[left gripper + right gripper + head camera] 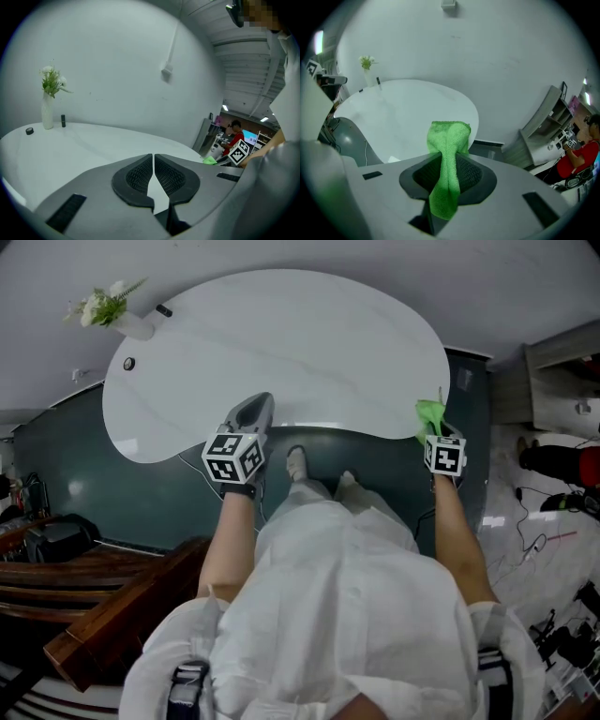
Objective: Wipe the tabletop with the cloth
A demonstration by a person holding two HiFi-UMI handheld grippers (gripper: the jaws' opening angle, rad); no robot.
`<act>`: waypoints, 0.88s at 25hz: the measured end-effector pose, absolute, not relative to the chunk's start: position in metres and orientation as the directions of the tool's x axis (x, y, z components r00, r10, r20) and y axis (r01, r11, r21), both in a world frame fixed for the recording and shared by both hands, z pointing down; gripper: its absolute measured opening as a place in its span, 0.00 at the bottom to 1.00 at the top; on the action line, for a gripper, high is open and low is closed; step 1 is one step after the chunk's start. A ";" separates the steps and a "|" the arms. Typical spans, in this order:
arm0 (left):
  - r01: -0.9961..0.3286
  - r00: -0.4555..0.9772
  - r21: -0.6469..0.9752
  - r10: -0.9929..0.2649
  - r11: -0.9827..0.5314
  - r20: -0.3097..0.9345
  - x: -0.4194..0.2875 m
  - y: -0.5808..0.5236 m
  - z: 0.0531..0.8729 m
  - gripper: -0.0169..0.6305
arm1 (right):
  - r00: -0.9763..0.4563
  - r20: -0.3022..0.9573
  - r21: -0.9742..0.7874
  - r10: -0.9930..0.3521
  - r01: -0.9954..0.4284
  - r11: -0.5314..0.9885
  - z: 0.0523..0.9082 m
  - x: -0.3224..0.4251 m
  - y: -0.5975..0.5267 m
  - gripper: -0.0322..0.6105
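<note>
A bright green cloth [447,164] is pinched between the jaws of my right gripper [449,174], its folded end sticking up past the tips. In the head view that cloth [430,415] pokes out above the right gripper [437,432], which hovers at the near right edge of the white curved tabletop [281,343]. My left gripper [253,412] sits over the table's near edge at the left of centre. Its ribbed pads [140,176] meet at the tips with nothing between them, so the left gripper [153,159] is shut and empty.
A white vase of flowers [111,310] stands at the table's far left rim, with a small dark cylinder [164,310] and a dark round object [128,363] nearby. Wooden furniture [84,596] lies at lower left. Cables and gear [553,512] litter the floor at right.
</note>
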State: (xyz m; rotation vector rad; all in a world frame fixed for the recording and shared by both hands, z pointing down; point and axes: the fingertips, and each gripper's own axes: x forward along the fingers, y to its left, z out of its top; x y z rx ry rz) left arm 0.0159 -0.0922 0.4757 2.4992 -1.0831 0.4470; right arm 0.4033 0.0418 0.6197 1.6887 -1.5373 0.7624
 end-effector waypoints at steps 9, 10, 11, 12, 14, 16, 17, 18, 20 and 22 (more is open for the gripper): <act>-0.777 0.627 0.165 -0.719 -0.608 0.299 0.016 -0.101 0.414 0.07 | 0.016 0.508 -0.071 -0.861 -0.996 -0.061 0.495 0.402 0.004 0.17; -0.780 0.623 0.156 -0.728 -0.606 0.287 0.016 -0.101 0.407 0.07 | -0.008 0.478 -0.080 -0.878 -0.996 -0.034 0.484 0.397 0.001 0.17; -0.783 0.619 0.145 -0.736 -0.605 0.275 0.016 -0.101 0.401 0.07 | -0.028 0.451 -0.085 -0.892 -0.996 -0.012 0.474 0.393 0.000 0.17; -0.786 0.615 0.133 -0.743 -0.604 0.263 0.015 -0.101 0.395 0.07 | -0.042 0.425 -0.087 -0.904 -0.996 0.006 0.464 0.390 -0.001 0.17; -0.791 0.609 0.109 -0.757 -0.603 0.237 0.012 -0.101 0.382 0.07 | -0.060 0.379 -0.092 -0.924 -0.995 0.027 0.447 0.385 -0.001 0.17; -0.798 0.600 0.092 -0.772 -0.596 0.210 0.006 -0.101 0.369 0.07 | -0.071 0.340 -0.097 -0.938 -0.994 0.040 0.431 0.380 0.000 0.17; -0.804 0.593 0.086 -0.781 -0.589 0.196 0.002 -0.101 0.362 0.07 | -0.076 0.320 -0.098 -0.944 -0.994 0.047 0.423 0.378 0.001 0.17; -0.810 0.585 0.082 -0.791 -0.581 0.180 -0.002 -0.100 0.356 0.07 | -0.081 0.300 -0.097 -0.951 -0.994 0.054 0.415 0.376 0.001 0.17; -0.820 0.571 0.067 -0.807 -0.568 0.151 -0.009 -0.100 0.342 0.07 | -0.087 0.259 -0.095 -0.962 -0.993 0.064 0.399 0.375 0.002 0.17; -0.830 0.558 0.052 -0.820 -0.556 0.129 -0.015 -0.097 0.332 0.07 | -0.090 0.227 -0.085 -0.970 -0.994 0.072 0.385 0.376 0.002 0.17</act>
